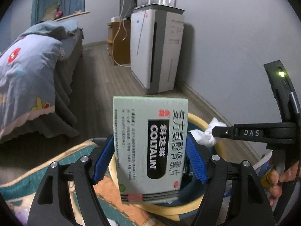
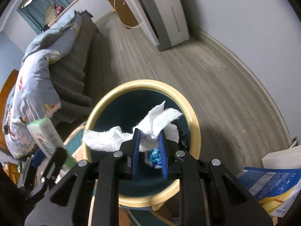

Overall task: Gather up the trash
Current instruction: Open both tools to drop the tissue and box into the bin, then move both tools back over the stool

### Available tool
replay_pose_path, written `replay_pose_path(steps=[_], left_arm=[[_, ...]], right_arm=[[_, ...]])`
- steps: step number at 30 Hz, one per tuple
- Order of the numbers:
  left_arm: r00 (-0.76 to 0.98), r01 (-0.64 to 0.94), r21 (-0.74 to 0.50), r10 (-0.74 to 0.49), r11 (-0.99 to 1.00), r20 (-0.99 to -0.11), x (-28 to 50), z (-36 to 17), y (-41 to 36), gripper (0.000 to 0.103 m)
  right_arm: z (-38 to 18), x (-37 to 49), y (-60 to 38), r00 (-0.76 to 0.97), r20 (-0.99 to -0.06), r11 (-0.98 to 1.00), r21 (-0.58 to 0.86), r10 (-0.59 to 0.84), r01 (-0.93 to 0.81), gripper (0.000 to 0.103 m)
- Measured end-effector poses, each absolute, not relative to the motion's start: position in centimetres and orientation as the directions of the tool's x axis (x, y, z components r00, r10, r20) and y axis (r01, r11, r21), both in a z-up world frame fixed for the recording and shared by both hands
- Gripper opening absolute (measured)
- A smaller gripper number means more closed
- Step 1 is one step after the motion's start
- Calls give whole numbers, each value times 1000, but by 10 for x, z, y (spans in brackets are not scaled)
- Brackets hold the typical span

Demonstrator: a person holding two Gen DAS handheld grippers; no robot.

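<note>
Between the blue pads of the right gripper [image 2: 148, 146] a crumpled white paper towel [image 2: 150, 131] is being pinched, the pads drawn close on its bunched middle while loose ends are trailing out to the left and up to the right. Directly beneath and ahead of those fingertips the open mouth of the waste bin [image 2: 193, 116] is being presented, its cream rim ringing a dark interior in which a small blue-and-white scrap appears to be lying; the towel is therefore being held over the opening, and a release is judged to be all that the drop calls for. Between the pads of the left gripper [image 1: 150, 158] a pale green medicine box [image 1: 148, 143] is being held, its long axis standing roughly upright along the fingers and its printed face turned to the camera; the pads are lying against its two side edges. From the left wrist view the bin rim [image 1: 197, 121] is being glimpsed behind and to the right of the box, so the box is judged to be near the rim but not yet centred over the mouth. The right gripper is being carried nearer to the bin centre, tilted downward toward the opening; the left is being held level and to the left of it, beside the right tool. Further out, a bed [image 2: 37, 66] with a patterned quilt is being recorded at left, and a white floor appliance [image 2: 160, 13] against the wall.
</note>
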State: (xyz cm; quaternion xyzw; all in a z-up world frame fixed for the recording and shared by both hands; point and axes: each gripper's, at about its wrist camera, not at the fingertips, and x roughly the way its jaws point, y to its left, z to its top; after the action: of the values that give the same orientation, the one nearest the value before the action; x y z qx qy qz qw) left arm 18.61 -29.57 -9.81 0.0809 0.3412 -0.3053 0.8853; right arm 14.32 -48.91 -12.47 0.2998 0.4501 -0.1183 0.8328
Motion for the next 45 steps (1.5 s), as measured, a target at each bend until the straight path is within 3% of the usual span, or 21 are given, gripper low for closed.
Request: replay_pose_path(steps=[3, 4, 10, 20, 36, 45], left_arm=[[576, 593, -78, -490, 801, -654, 186, -98, -295, 88], [579, 595, -69, -486, 801, -655, 186, -98, -296, 90], [589, 582, -39, -455, 812, -668, 181, -97, -291, 95], [616, 511, -5, -370, 860, -696, 164, -79, -238, 97], [697, 330, 43, -213, 943, -685, 112, -5, -81, 97], [724, 199, 47, -114, 979, -680, 94, -15, -3, 98]], right_arm=[[-120, 141, -491, 587, -807, 786, 403, 64, 469, 68], [-118, 141, -491, 590, -806, 786, 401, 57, 471, 75], [-115, 142, -490, 581, -811, 778, 406, 65, 479, 95], [-94, 149, -459, 570, -820, 832, 352, 53, 429, 97], [-65, 160, -373, 582, -810, 914, 286, 72, 286, 97], [-56, 161, -308, 577, -806, 946, 275, 131, 170, 97]])
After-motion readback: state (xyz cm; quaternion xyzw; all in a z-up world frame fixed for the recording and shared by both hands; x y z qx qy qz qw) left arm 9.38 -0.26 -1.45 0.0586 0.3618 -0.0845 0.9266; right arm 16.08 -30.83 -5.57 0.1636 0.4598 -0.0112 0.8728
